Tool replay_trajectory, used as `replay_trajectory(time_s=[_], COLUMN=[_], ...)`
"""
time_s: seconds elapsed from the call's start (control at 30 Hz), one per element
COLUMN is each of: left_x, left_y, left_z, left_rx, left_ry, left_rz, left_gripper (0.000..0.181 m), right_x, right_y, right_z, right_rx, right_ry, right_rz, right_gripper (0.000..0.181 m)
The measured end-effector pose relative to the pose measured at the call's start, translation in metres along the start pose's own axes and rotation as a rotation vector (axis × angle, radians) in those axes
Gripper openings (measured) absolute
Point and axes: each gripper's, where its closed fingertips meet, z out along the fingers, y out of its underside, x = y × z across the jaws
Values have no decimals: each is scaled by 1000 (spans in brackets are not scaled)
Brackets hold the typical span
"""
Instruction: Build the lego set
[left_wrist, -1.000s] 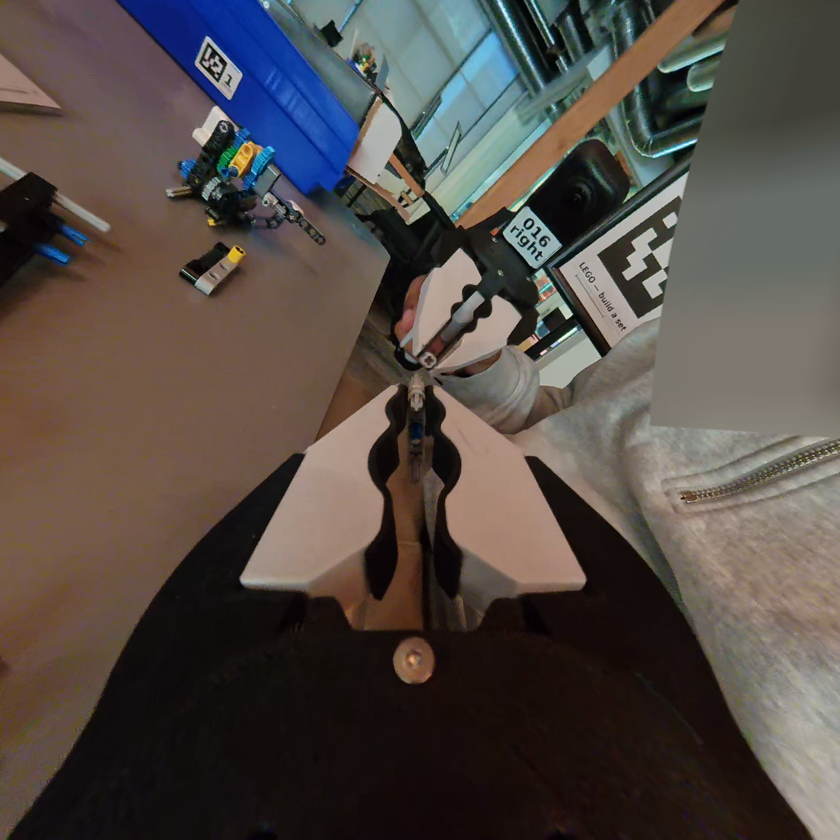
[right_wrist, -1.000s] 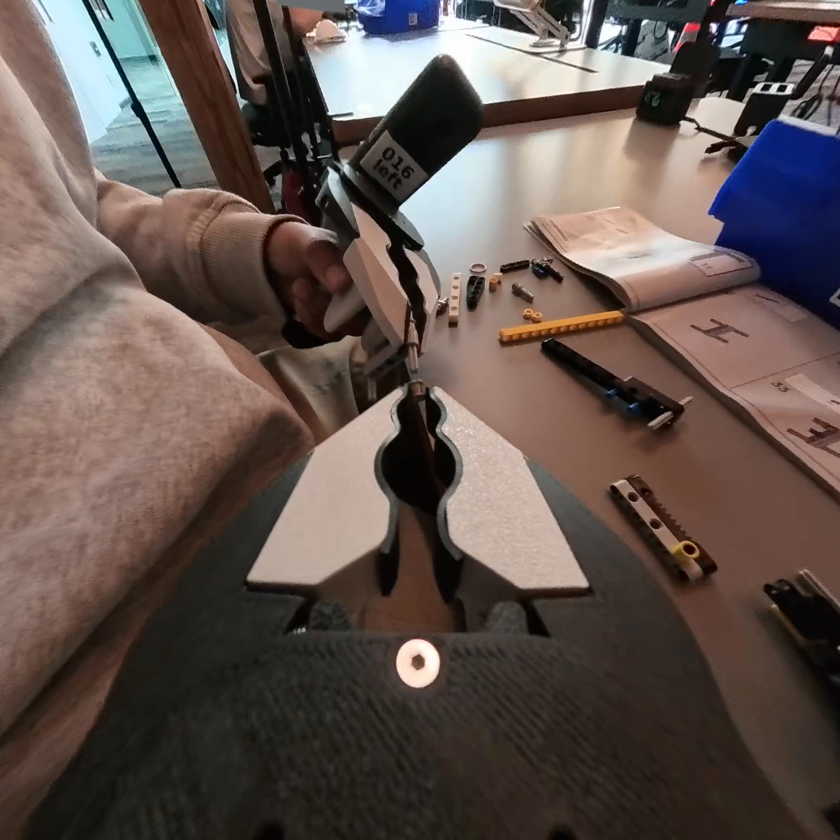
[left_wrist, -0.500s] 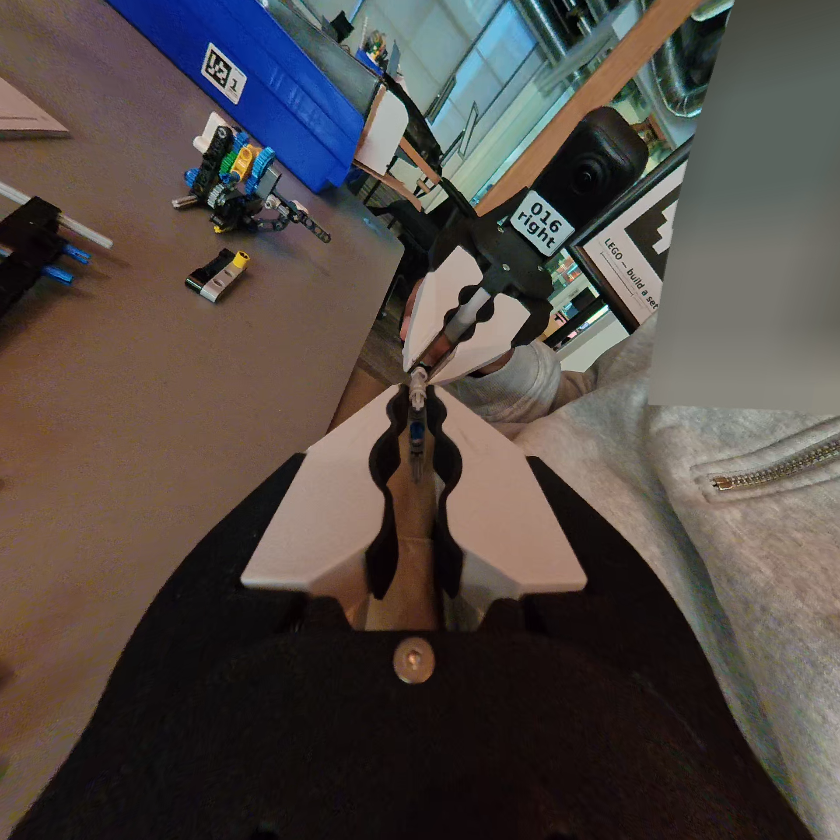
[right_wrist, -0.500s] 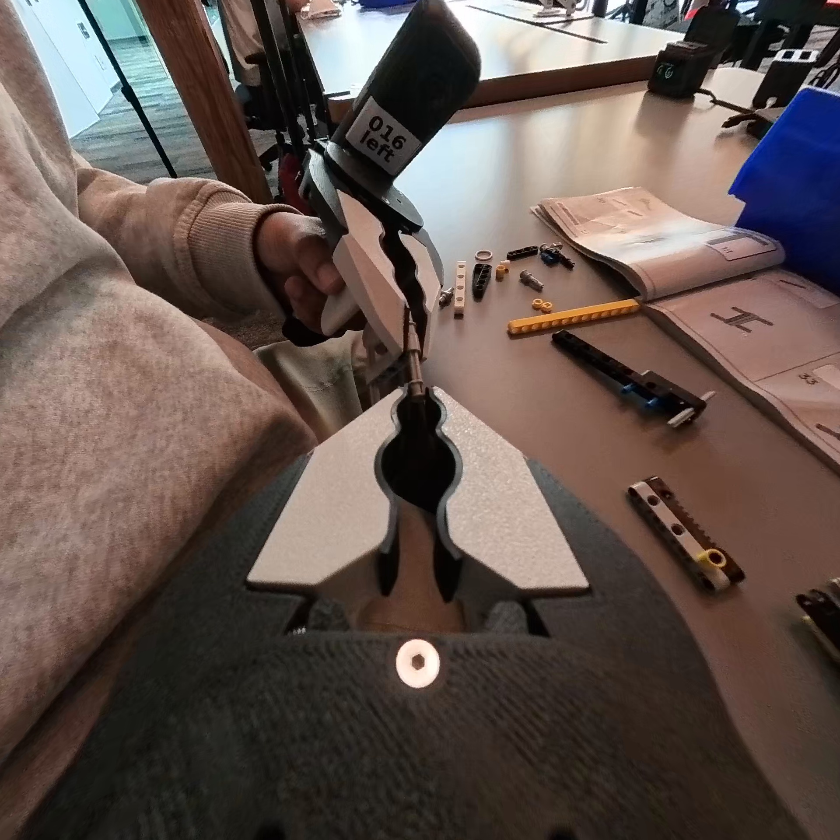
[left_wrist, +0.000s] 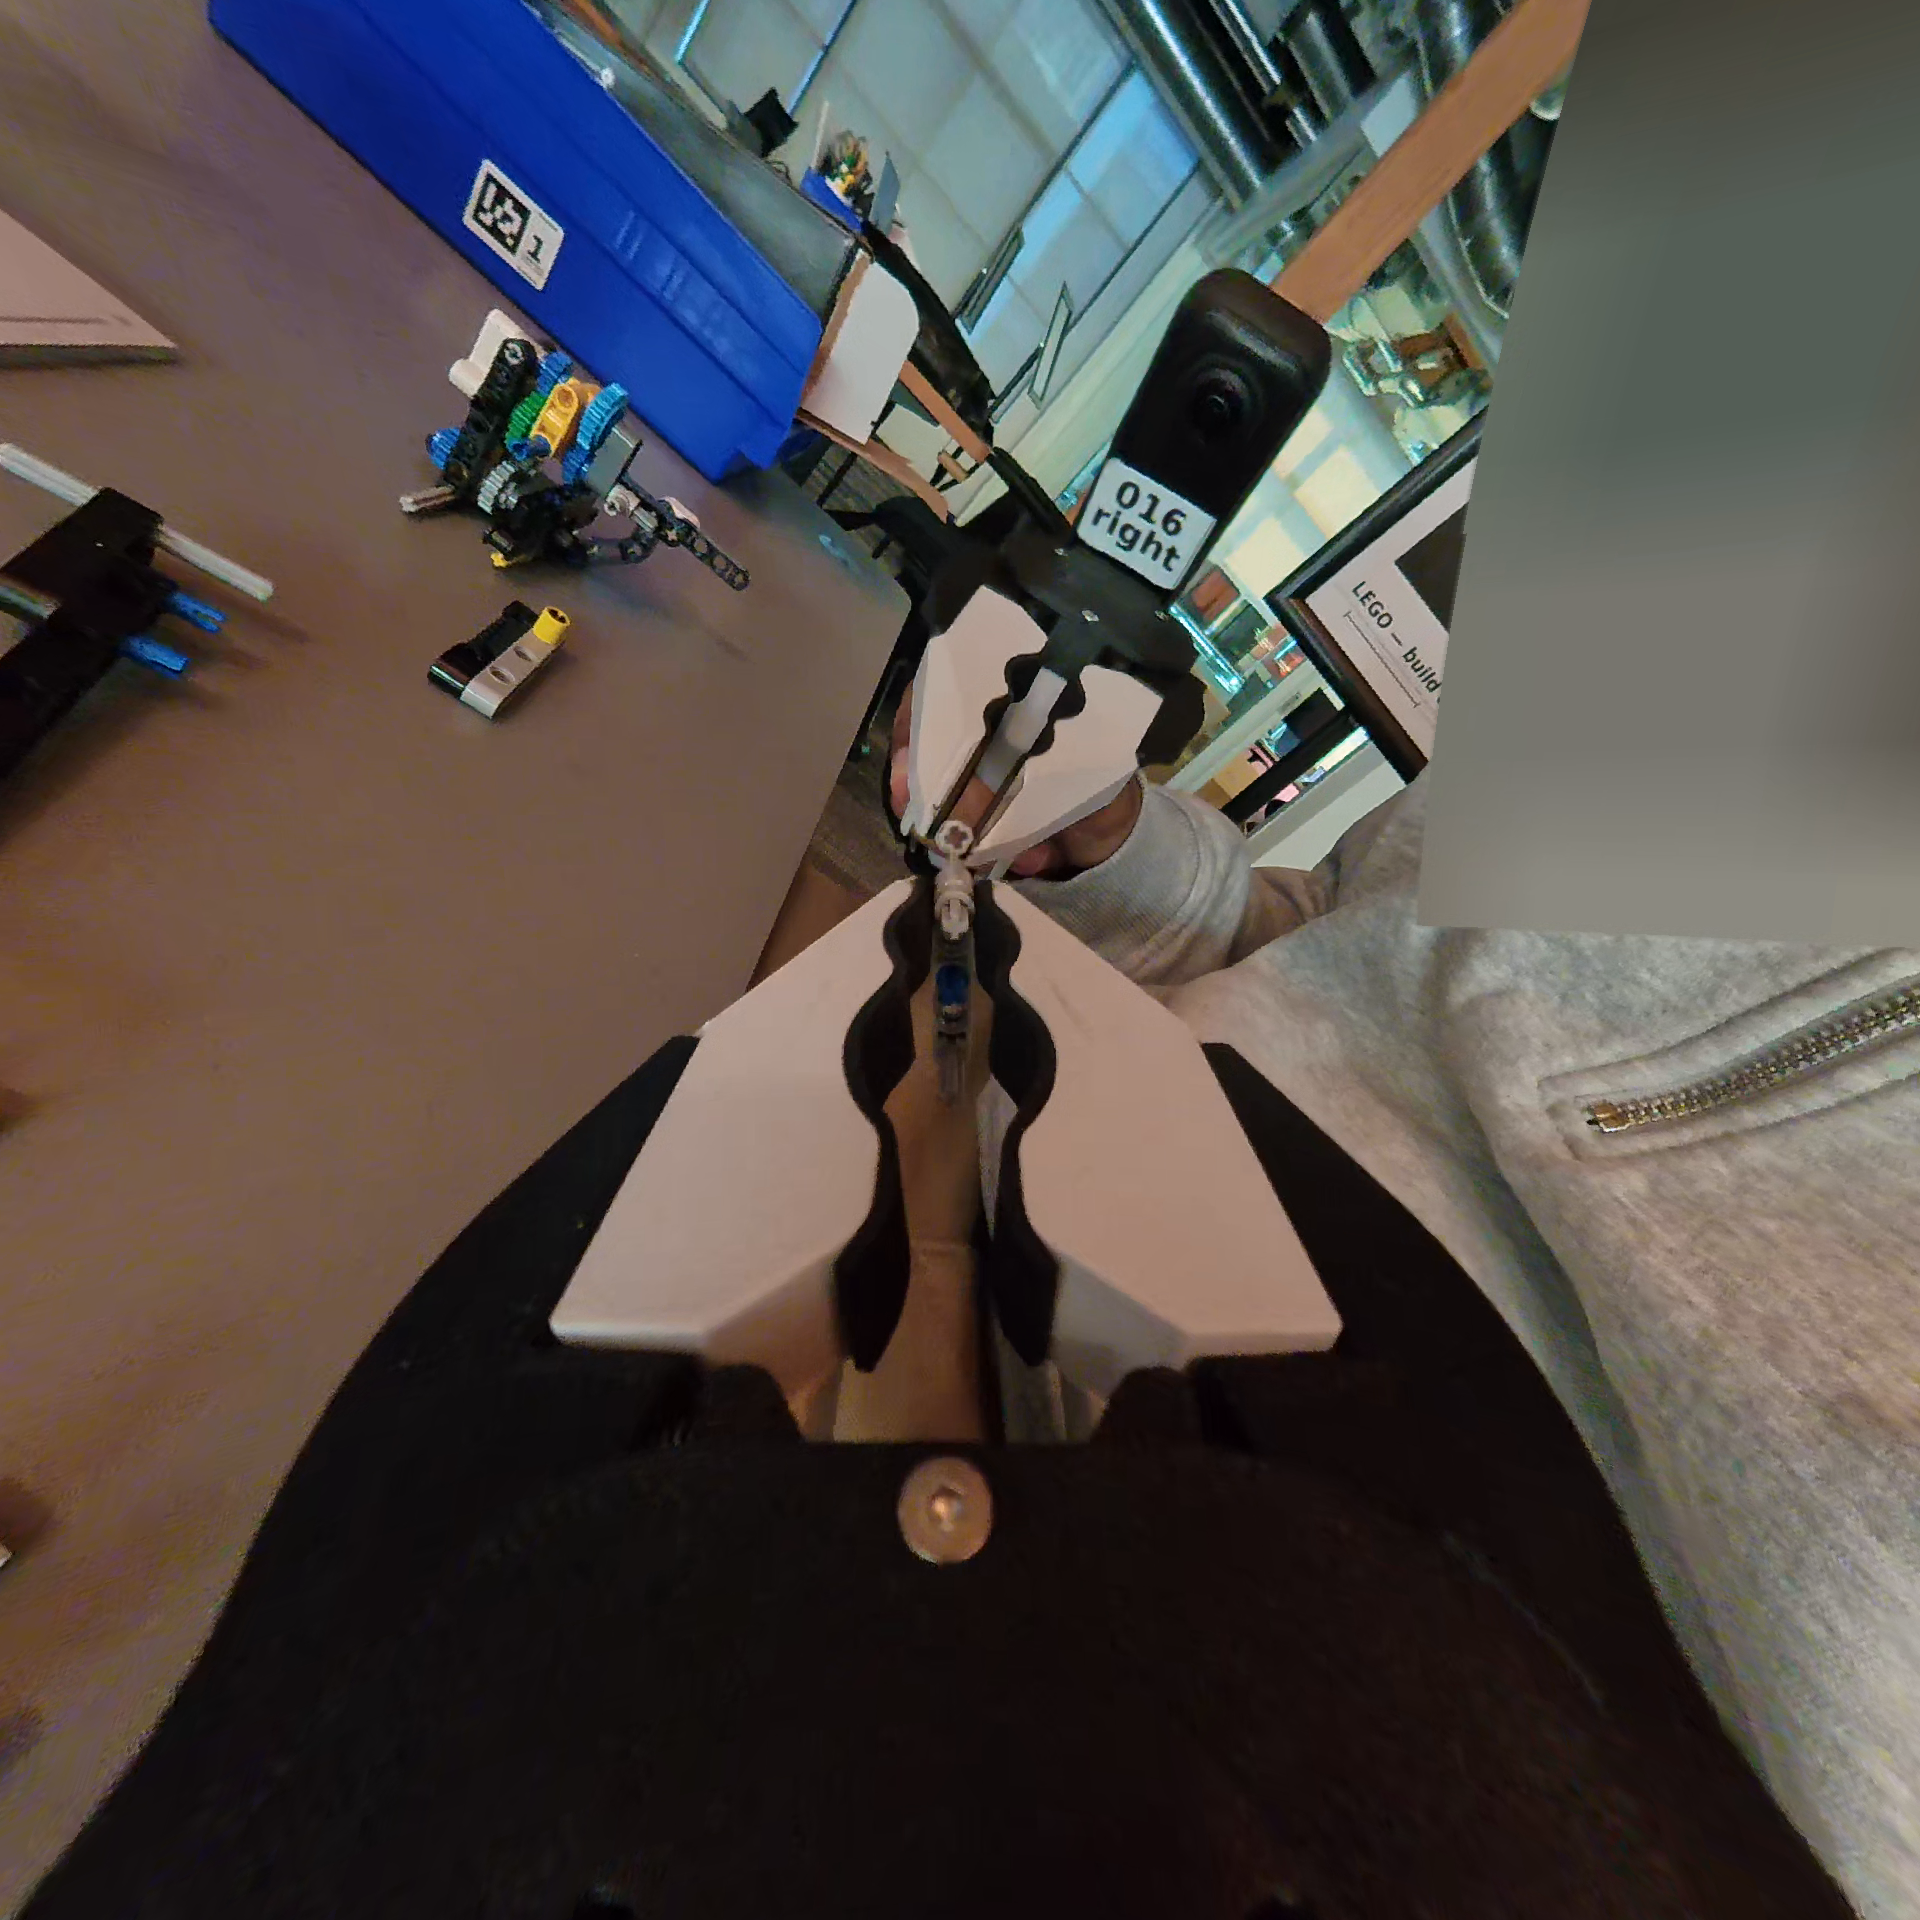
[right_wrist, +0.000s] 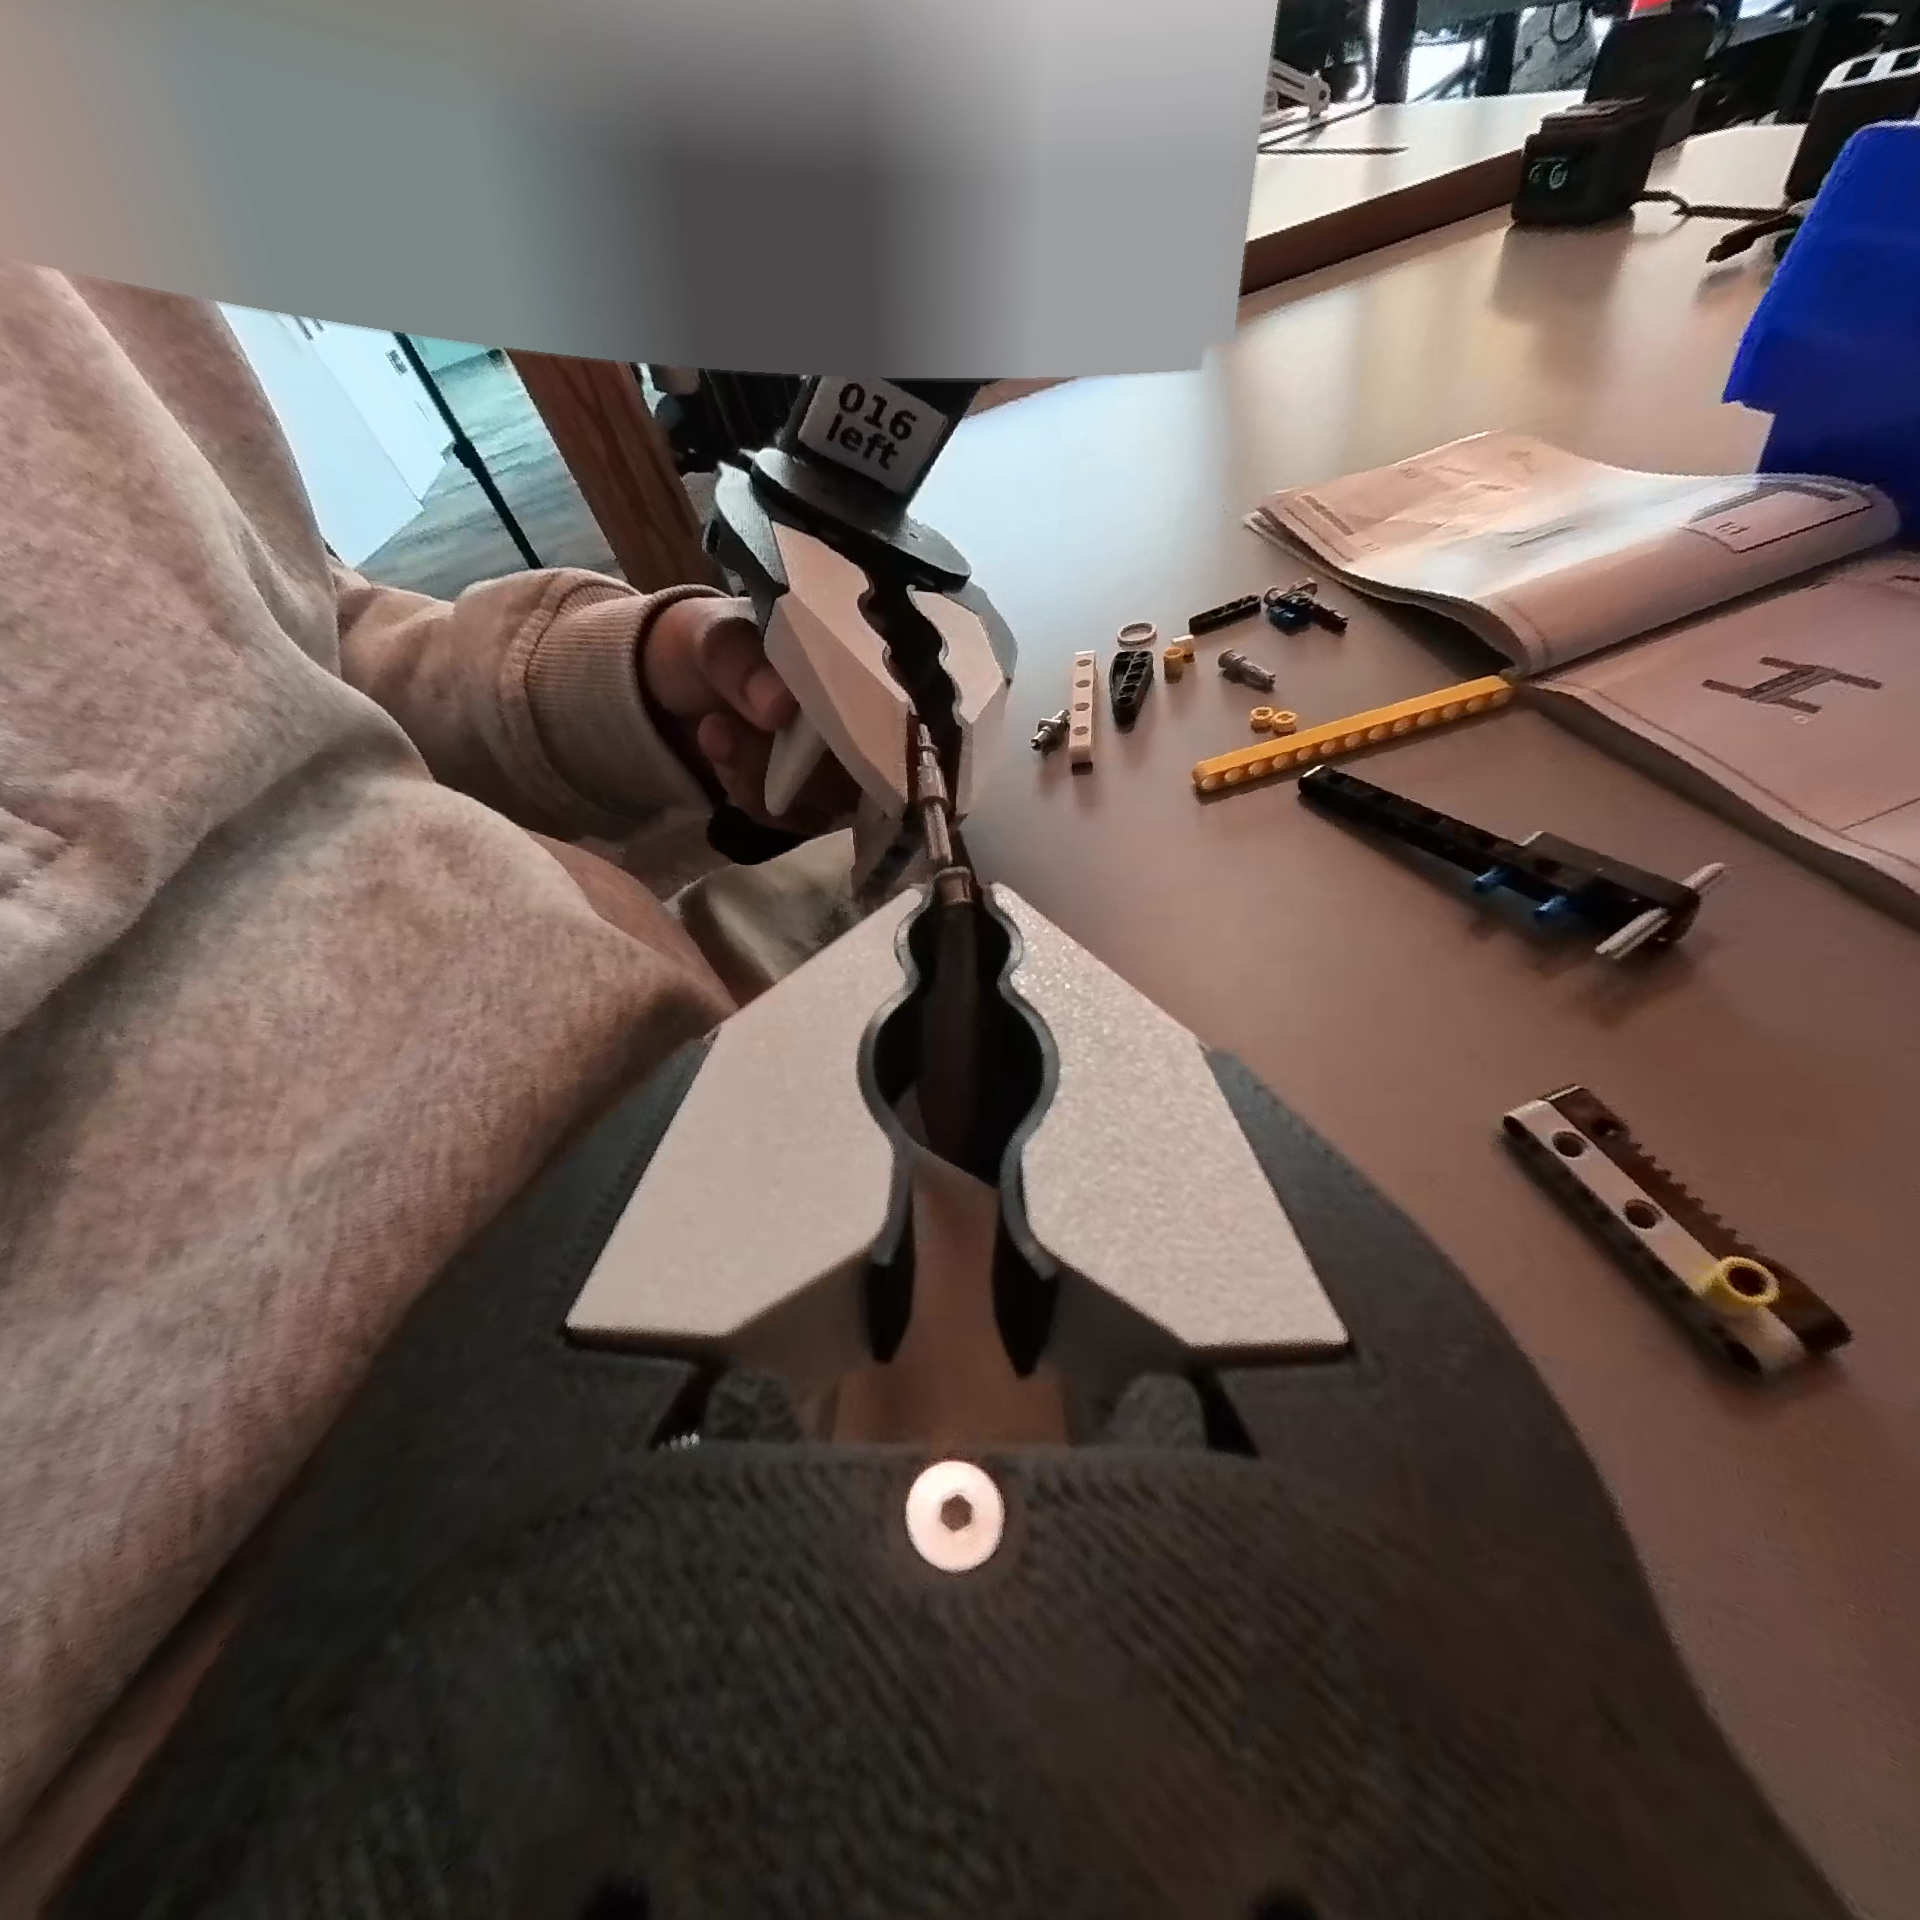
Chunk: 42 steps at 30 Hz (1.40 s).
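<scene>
In the left wrist view my left gripper (left_wrist: 951, 899) is shut on a thin grey pin with a blue section (left_wrist: 949, 987). The pin's tip pokes out past the fingertips. My right gripper (left_wrist: 953, 831) faces it tip to tip, off the table's edge in front of a person's grey sweater. It is shut on a slim rod-like piece (left_wrist: 1023, 717) with a grey cross-hole end (left_wrist: 953, 837). In the right wrist view my right gripper (right_wrist: 951, 894) holds that dark piece (right_wrist: 958, 997). Its end meets the grey pin (right_wrist: 932, 790) held by the left gripper (right_wrist: 928, 774).
The table holds a blue bin (left_wrist: 582, 197), a partly built model (left_wrist: 540, 457) and a small black, grey and yellow piece (left_wrist: 499, 655). There are also a yellow beam (right_wrist: 1351, 732), a black beam with blue pins (right_wrist: 1507, 862), a toothed rack piece (right_wrist: 1673, 1236), small loose parts (right_wrist: 1132, 670) and an open booklet (right_wrist: 1558, 540). The grippers are tip to tip, or close to it. It is some 15 centimeters from my left tips to the yellow beam (right_wrist: 1351, 732).
Both grippers have tilted and risen a little while staying tip to tip. The gap between the pin's tip and the right gripper's piece has closed.
</scene>
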Motion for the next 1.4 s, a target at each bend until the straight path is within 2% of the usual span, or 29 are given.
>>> replay_trajectory(time_s=[0.83,1.4], left_x=[4,-9], left_y=[2,12], left_z=[3,6], left_rx=[-14,-69], left_ry=[1,-94], left_rz=[38,38], left_gripper=[3,3], right_x=[-5,2], right_y=[0,16], right_z=[2,7], right_rx=[-8,-103], right_ry=[-21,31], right_rz=[-12,-42], right_gripper=[4,5])
